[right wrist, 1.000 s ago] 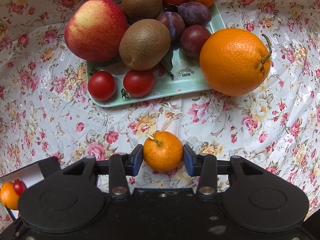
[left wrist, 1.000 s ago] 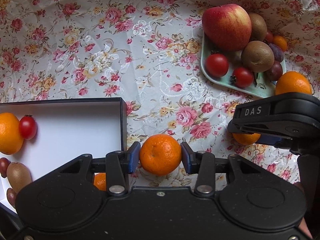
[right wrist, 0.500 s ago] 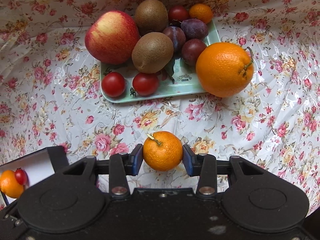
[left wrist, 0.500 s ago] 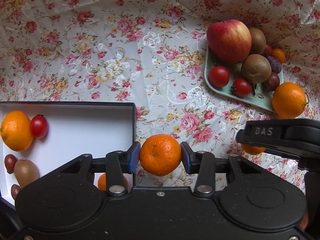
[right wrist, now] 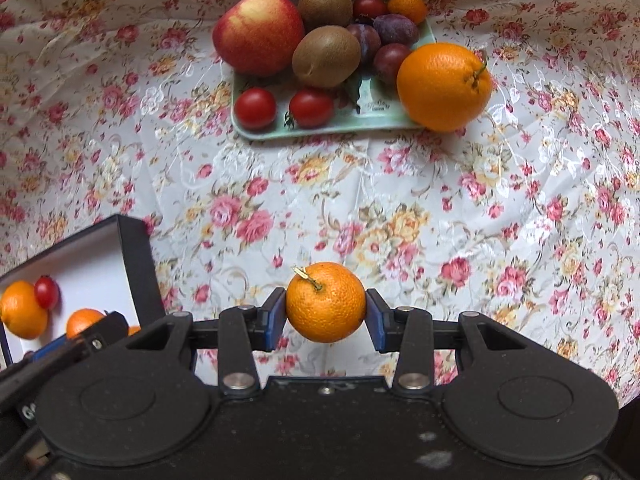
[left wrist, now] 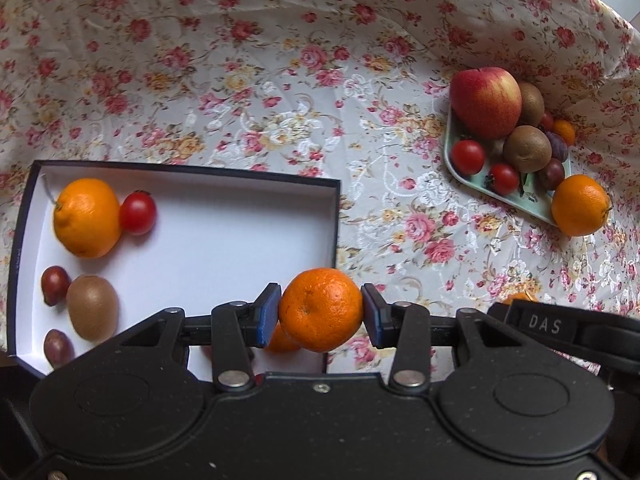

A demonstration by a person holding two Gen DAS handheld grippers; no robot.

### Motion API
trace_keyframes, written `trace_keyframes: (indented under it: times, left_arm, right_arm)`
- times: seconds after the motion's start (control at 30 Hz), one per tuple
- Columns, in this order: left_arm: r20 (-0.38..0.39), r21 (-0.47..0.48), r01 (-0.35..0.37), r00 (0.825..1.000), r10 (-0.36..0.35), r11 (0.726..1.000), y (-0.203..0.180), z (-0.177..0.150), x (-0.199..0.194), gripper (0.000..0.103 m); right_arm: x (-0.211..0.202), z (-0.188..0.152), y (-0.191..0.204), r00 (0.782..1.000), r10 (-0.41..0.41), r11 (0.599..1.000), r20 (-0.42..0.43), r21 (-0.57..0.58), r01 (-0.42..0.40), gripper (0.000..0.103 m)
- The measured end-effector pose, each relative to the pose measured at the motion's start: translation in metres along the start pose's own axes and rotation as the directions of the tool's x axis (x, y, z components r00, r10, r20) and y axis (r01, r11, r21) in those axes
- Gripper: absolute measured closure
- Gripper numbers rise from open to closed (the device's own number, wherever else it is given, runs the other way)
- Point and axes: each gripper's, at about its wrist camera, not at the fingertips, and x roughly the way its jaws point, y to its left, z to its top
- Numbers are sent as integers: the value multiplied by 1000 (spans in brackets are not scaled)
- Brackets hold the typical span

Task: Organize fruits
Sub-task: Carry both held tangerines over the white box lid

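Note:
My left gripper (left wrist: 321,311) is shut on a mandarin (left wrist: 320,308), held above the near right corner of the white box (left wrist: 224,240). Another mandarin (left wrist: 280,342) lies in the box just under it. The box also holds an orange (left wrist: 86,218), a cherry tomato (left wrist: 137,213), a kiwi (left wrist: 92,307) and two plums (left wrist: 55,290). My right gripper (right wrist: 326,314) is shut on a second mandarin (right wrist: 326,302) with a short stem, above the floral cloth to the right of the box (right wrist: 80,268). A green tray (right wrist: 352,124) further back carries an apple (right wrist: 258,34), kiwis, plums and tomatoes.
A big orange (right wrist: 444,86) rests on the cloth against the tray's right corner. The left gripper's body (right wrist: 60,354) shows at the lower left of the right wrist view. The floral tablecloth (left wrist: 240,80) rises in folds at the back and right.
Both grippers have pulled back and up from the tray, each still holding its mandarin. The left one has moved over the box, so more of the box interior shows.

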Motion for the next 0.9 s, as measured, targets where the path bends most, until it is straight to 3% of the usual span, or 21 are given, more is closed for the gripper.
trace_keyframes:
  times: [0.37, 0.67, 0.9]
  left_arm:
    - [30, -86, -42, 999, 45, 995, 52, -18, -14, 52]
    - [44, -111, -109, 992, 115, 988, 86, -25, -19, 52]
    - [24, -120, -111, 993, 115, 987, 108, -27, -13, 52]
  right_arm:
    - [-10, -34, 15, 1000, 8, 999, 11, -41, -7, 60]
    - [-10, -44, 40, 1000, 15, 997, 17, -73, -13, 60]
    - [-12, -45, 72, 999, 38, 993, 37, -109, -33, 60]
